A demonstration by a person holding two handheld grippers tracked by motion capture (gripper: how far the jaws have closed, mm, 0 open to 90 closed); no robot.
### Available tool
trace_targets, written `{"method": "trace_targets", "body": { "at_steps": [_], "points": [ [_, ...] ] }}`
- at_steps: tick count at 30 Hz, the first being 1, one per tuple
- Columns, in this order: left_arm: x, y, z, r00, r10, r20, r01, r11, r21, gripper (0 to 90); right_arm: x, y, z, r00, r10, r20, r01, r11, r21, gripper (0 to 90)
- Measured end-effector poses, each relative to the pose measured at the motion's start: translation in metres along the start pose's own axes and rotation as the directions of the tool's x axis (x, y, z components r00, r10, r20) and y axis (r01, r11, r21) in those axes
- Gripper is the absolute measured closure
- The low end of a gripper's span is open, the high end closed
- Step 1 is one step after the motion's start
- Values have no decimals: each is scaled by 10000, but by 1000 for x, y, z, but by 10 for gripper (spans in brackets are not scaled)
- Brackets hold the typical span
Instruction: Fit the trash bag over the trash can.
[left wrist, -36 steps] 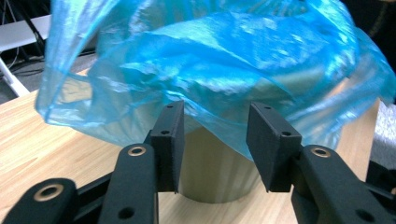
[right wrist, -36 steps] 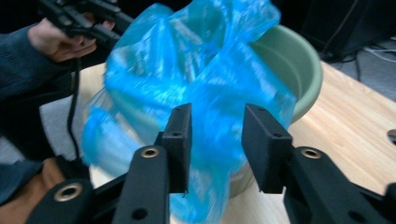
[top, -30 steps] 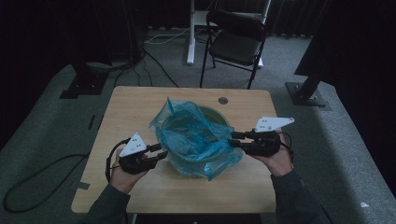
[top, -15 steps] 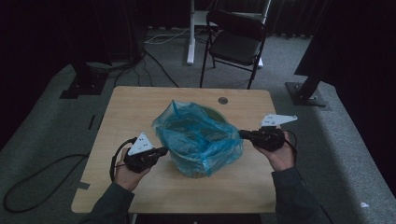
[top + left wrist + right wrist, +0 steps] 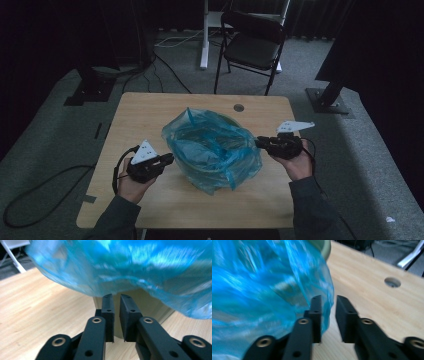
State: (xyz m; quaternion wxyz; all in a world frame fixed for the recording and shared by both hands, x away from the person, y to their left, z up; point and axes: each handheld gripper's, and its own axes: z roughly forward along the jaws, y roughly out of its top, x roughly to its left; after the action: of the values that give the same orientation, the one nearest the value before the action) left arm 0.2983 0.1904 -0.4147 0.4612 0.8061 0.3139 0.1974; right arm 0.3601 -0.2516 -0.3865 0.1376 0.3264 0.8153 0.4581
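Blue plastic bag (image 5: 212, 150) over bin (image 5: 323, 246): thin, light, slippery, tear-prone; pinch gathered hem beside bin rim. Left tongs (image 5: 116, 298) just reopened, slightly parted, empty beneath bag. Right tongs (image 5: 329, 301) just reopened, film edge between, ungripped.

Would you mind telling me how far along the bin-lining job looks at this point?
Mostly done: the blue bag is draped over the bin, its film hanging down the outside. In hand: both grippers work the skirt. The left gripper has just been opening, nothing between its pads. The right gripper has also just been opening, film at its gap, not pinched. Left: pulling the loose, puffy film down snug.
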Motion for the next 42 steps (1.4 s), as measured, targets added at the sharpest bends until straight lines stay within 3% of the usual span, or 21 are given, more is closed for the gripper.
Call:
{"method": "trace_targets", "body": {
  "at_steps": [4,8,12,17,21,22,23,27,28,31,42],
  "points": [
    [6,6,-9,9995,-123,-294,112,9993,-358,754,3,9,-10,9998,-171,-83,167,9985,-520,653],
    [14,15,-15,9985,-266,-474,231,9971,-725,713,7,20,-9,9985,-423,-339,392,9954,-875,631],
    [23,31,-13,9979,-279,-578,215,9939,-1083,669,14,31,1,9943,-891,-588,831,9918,-972,622],
    [29,45,-3,9983,-237,-525,175,9933,-1141,622,19,40,14,9913,-1203,-529,1162,9904,-752,621],
    [32,52,10,9991,-140,-398,100,9950,-997,577,19,44,21,9915,-1186,-542,1150,9912,-657,661],
    [33,57,19,9993,-115,-353,83,9960,-889,571,14,46,26,9930,-1002,-625,966,9936,-580,775],
    [34,58,22,9994,-148,-305,122,9963,-845,571,12,47,27,9935,-941,-645,905,9943,-573,804],
    [38,64,32,9992,-170,-367,145,9975,-696,653,7,49,29,9955,-778,-548,748,9957,-554,866],
    [40,66,36,9991,-198,-384,173,9979,-632,741,3,51,31,9967,-666,-464,641,9965,-527,878],
    [42,67,39,9987,-144,-485,116,9982,-589,857,0,52,33,9974,-566,-455,543,9973,-496,883],
    [59,69,56,9932,-702,-927,664,9969,-429,896,-12,58,52,9988,-328,-371,326,9995,-55,894]
  ]
}}
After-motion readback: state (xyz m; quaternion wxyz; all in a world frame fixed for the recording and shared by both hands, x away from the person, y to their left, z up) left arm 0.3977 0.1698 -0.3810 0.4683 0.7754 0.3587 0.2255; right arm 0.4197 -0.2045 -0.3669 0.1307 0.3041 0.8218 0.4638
